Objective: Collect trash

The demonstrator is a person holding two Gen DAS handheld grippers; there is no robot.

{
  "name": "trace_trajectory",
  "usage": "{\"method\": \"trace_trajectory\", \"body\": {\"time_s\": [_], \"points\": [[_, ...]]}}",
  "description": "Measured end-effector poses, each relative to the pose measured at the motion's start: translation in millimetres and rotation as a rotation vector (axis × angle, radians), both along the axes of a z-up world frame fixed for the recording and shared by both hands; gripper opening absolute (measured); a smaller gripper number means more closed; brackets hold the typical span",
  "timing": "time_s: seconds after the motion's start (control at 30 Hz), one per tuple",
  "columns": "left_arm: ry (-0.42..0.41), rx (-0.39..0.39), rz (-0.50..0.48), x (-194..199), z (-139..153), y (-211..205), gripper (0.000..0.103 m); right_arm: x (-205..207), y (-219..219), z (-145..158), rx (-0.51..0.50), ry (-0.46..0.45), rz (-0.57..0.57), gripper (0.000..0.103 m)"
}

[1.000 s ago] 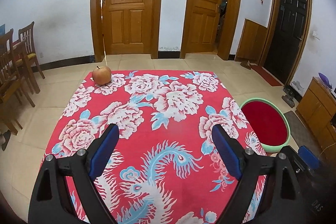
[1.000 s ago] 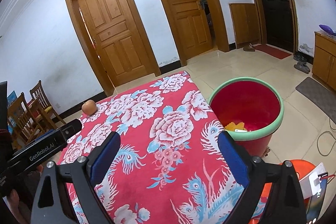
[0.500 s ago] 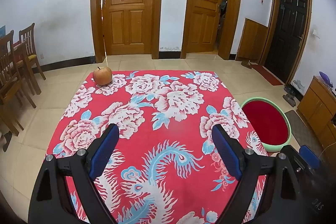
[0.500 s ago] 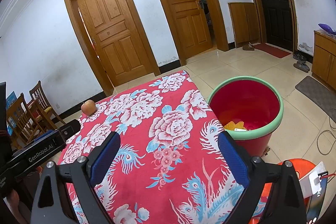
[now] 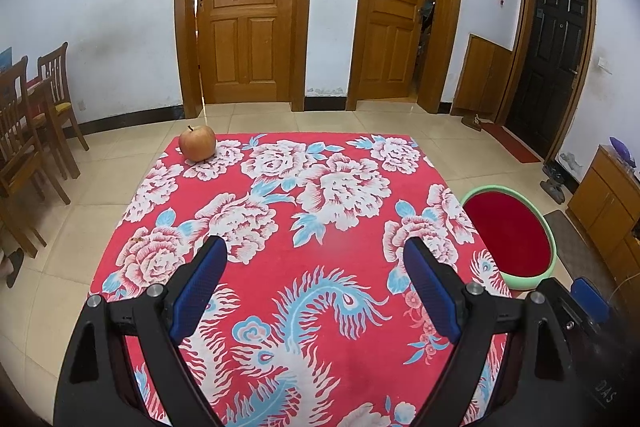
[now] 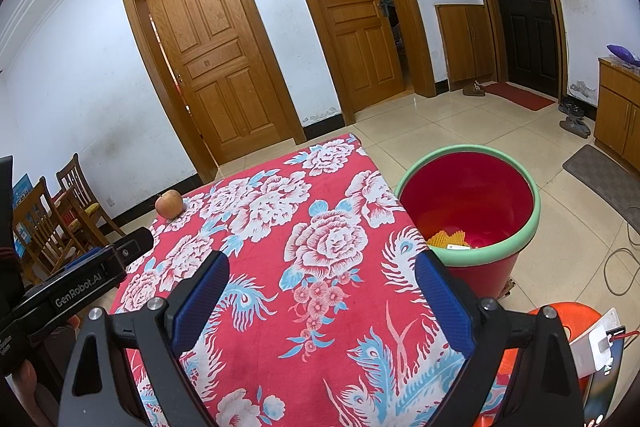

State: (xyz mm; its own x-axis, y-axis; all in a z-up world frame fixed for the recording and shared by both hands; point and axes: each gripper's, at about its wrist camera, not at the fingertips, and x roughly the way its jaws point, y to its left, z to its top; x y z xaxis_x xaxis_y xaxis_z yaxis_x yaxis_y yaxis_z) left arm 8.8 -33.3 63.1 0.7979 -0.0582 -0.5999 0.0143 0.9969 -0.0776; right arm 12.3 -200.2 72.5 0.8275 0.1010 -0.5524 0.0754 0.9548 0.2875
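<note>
Change: nothing has moved since the earlier frames; both grippers hold their places.
Left gripper (image 5: pixel 314 259): jaws spread wide, nothing between them, above the flowered red cloth (image 5: pixel 280 227).
Right gripper (image 6: pixel 320 275): jaws equally wide, empty.
Apple (image 5: pixel 197 143): on the cloth's far corner, at eleven o'clock in the left wrist view, well apart from both grippers.
Red bin (image 6: pixel 468 203): green-rimmed, on the floor just beside the cloth at two o'clock in the right wrist view; yellow scraps (image 6: pixel 446 239) inside.
</note>
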Motion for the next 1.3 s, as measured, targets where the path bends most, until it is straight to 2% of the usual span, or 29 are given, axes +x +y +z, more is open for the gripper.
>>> {"method": "trace_trajectory", "body": {"time_s": [1.3], "points": [[0.015,-0.001,-0.004,0.5,-1.8,0.3,0.089,0.0,1.4,-4.7,0.008,0.010,0.008,0.096]]}}
